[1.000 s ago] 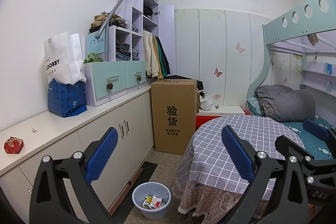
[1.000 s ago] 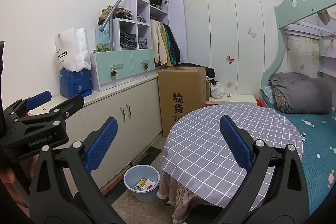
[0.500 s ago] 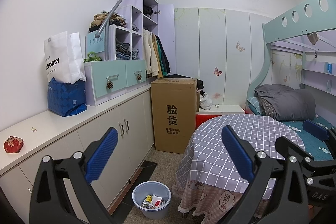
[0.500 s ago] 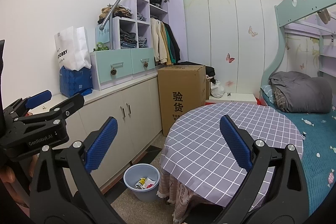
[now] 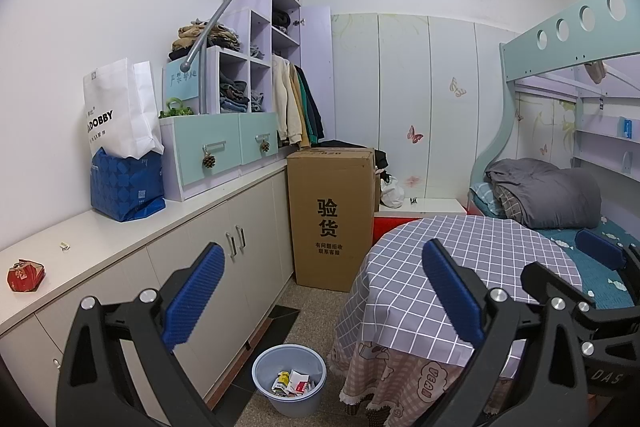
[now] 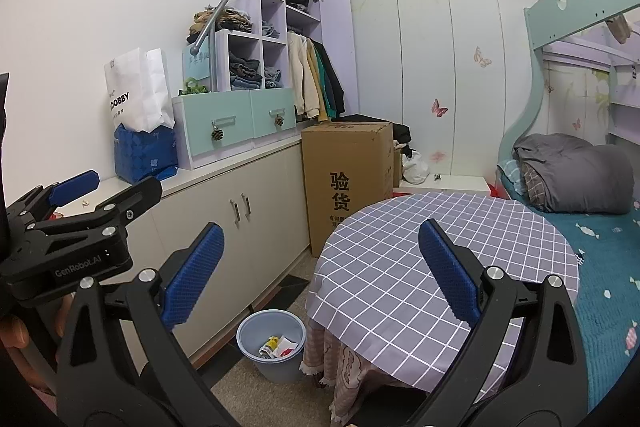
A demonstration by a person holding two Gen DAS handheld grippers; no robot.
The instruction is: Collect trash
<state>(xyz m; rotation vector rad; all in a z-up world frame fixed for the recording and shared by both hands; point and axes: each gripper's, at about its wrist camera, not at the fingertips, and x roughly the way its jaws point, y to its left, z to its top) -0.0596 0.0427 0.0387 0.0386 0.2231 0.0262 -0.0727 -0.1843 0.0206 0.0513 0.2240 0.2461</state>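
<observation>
Left wrist view shows the left gripper (image 5: pixel 320 295) with its jaws spread wide and nothing between them, held up in the air over the floor between the cabinet run and the round table (image 5: pixel 460 267). The right gripper (image 6: pixel 320 279) is likewise wide open and empty, hanging above the near edge of the table; in its view the left one appears at the left edge, level with the counter (image 5: pixel 120 227). Judging from this, the step in hand is the search for the next piece of trash, with nothing yet picked. The likeliest candidates are the crumpled red wrapper (image 5: pixel 25 275) on the counter at the far left, and a small white scrap (image 5: pixel 64 246) a little beyond it. Both lie well to the left of the left gripper's fingers and somewhat ahead, so the next move calls for swinging that gripper left and down onto the counter, setting its jaws either side of the wrapper and closing. The bin (image 5: pixel 289 379) stands on the floor below and between the fingers, beside the table's skirt, already holding some wrappers, so the carry afterwards should be short. The table top shows no litter.
</observation>
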